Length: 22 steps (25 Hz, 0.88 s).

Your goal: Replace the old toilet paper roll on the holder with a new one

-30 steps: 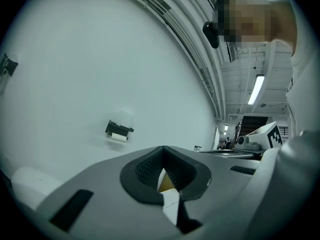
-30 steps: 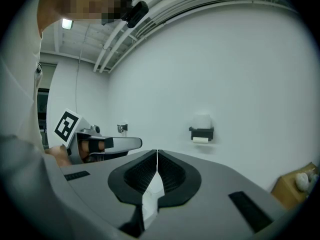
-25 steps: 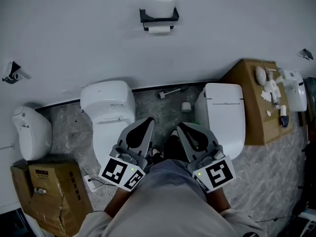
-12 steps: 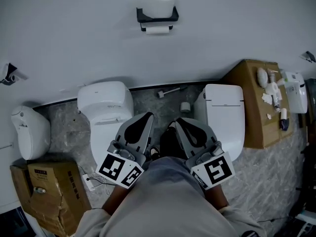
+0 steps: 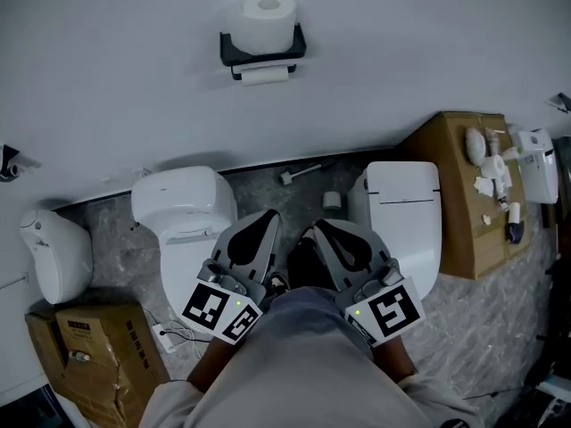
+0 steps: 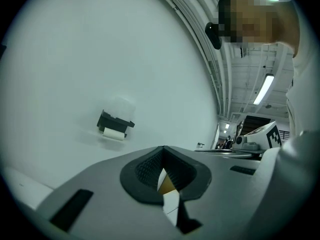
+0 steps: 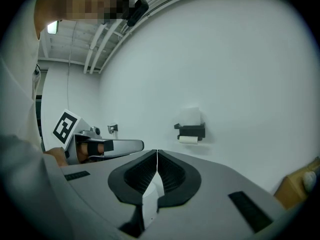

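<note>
A black wall holder (image 5: 261,50) carries a full white roll (image 5: 267,18) on its top shelf, and a thin old roll (image 5: 265,75) hangs under it. My left gripper (image 5: 268,219) and right gripper (image 5: 315,229) are held side by side close to the person's body, far short of the wall, both shut with nothing in them. The left gripper view has its shut jaws (image 6: 163,149) below the holder (image 6: 115,121) and the old roll (image 6: 113,133). From the right gripper (image 7: 157,152) the holder (image 7: 190,130) and the old roll (image 7: 188,139) lie ahead, slightly right.
Two white toilets (image 5: 181,212) (image 5: 403,210) stand against the wall below the holder, with a small roll (image 5: 332,200) and a tool (image 5: 299,174) on the floor between them. A cardboard box (image 5: 462,185) with small items stands at the right, another box (image 5: 85,355) and a white fixture (image 5: 53,252) at the left.
The person has stepped toward the wall: the holder looks larger and has shifted left in the head view. Both grippers came forward together and stayed shut.
</note>
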### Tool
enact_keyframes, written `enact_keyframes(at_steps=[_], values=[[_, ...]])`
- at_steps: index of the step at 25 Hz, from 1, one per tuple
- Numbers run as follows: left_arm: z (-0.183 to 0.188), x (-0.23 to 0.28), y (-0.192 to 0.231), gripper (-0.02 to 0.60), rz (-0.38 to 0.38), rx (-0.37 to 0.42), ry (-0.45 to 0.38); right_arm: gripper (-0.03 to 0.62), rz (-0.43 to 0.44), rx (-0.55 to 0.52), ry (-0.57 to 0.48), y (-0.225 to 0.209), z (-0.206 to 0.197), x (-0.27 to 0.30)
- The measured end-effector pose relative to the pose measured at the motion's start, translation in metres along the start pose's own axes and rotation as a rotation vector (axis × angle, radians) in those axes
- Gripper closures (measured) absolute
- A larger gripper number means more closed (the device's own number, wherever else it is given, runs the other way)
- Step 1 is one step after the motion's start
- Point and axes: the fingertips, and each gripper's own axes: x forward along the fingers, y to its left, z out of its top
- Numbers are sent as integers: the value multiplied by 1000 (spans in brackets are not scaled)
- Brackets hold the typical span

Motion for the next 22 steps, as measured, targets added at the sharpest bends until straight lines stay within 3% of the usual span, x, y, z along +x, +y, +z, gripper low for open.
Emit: enact_keyframes(at_steps=[10, 22], values=[[12, 84, 6, 578, 12, 38, 5, 576, 6, 20, -12, -81, 10, 19], [30, 132, 12, 578, 137, 86, -9, 576, 58, 118, -107, -142, 16, 18]])
